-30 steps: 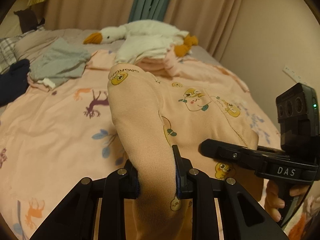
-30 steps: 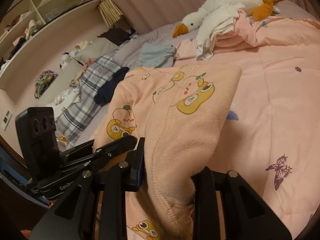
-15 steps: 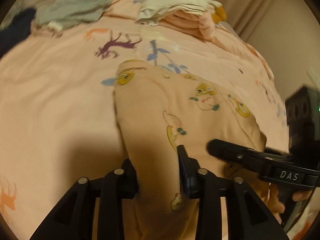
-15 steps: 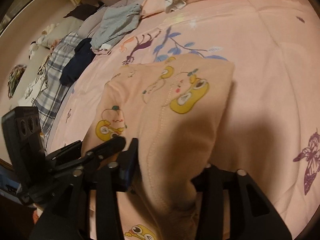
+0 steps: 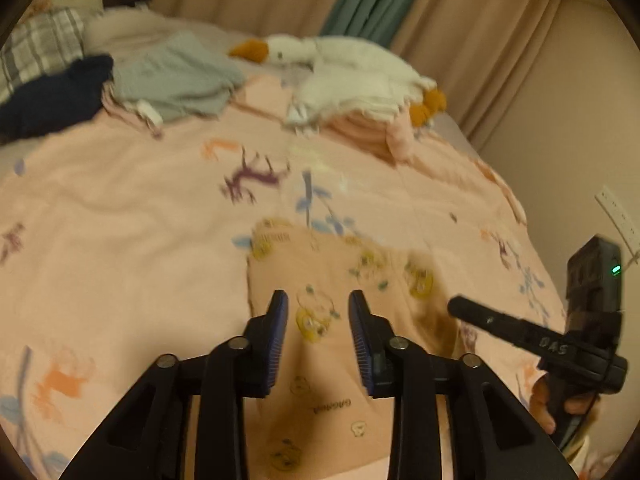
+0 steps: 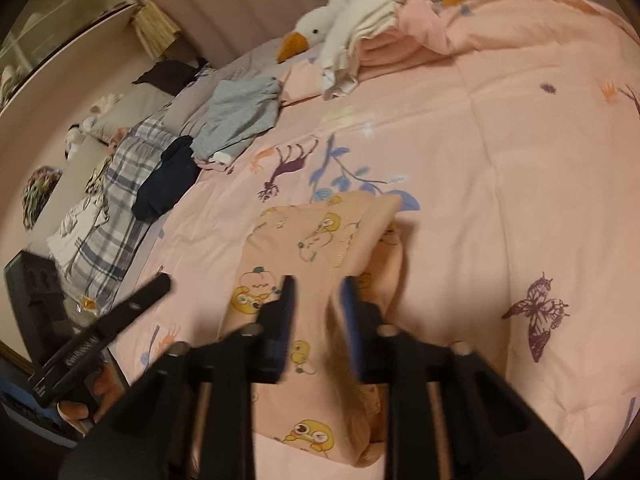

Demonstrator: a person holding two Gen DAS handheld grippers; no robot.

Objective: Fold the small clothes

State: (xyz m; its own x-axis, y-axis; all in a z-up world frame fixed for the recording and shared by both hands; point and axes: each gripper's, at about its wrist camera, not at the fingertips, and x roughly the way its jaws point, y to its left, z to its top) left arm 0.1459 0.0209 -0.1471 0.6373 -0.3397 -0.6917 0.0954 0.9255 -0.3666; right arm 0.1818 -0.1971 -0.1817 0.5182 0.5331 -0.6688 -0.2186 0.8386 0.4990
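Both claws have let go of the peach garment. From the left wrist, the left claw [image 5: 318,316] hangs spread above the garment [image 5: 340,280], folded on the bed [image 5: 120,220] at lower centre. From the right wrist, the right claw [image 6: 318,300] gapes empty; the goose toy [image 6: 360,12] lies upper centre.

The folded garment [image 6: 320,248] is spread on the quilt [image 6: 500,152]. Beyond the garment, the plush goose [image 6: 360,12] is laid on stacked bedding. Left of the goose, a crumpled top [image 6: 240,116] is set beside a dark garment [image 6: 168,180].
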